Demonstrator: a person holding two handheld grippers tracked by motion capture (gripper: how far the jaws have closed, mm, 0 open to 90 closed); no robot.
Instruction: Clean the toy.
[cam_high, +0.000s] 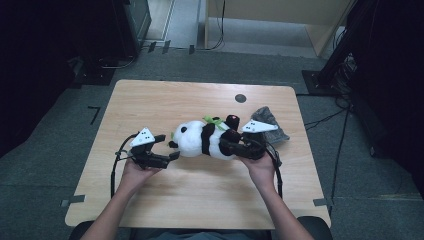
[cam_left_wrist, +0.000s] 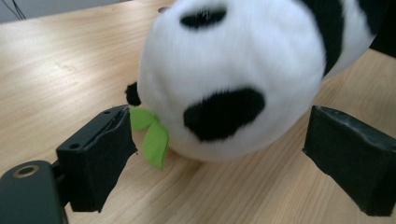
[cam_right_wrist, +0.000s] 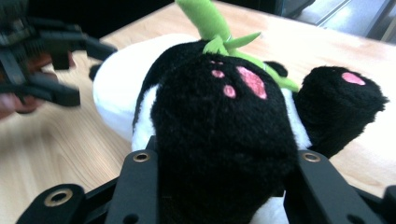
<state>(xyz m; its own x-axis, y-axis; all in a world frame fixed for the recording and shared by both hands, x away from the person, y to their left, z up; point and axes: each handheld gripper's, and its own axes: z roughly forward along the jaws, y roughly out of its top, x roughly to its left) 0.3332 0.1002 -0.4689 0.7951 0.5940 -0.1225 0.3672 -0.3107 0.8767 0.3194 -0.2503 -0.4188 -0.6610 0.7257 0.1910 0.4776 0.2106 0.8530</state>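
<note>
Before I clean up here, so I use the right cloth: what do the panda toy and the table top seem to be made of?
The panda toy looks like soft plush: short fuzzy black and white pile, with flat green leaves that look like felt. The table top looks like light wood or a wood-look laminate: pale grain lines and a smooth, slightly glossy surface. Which of the two, the pictures leave open.

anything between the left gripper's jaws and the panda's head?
Only bare tabletop separates the open left gripper from the plush panda; a green leaf nearly meets one pad. Left gripper view shows it.

Panda (cam_high: 205, 139) lying on table (cam_high: 165, 100); cloth (cam_high: 267, 117) right behind it.
</note>
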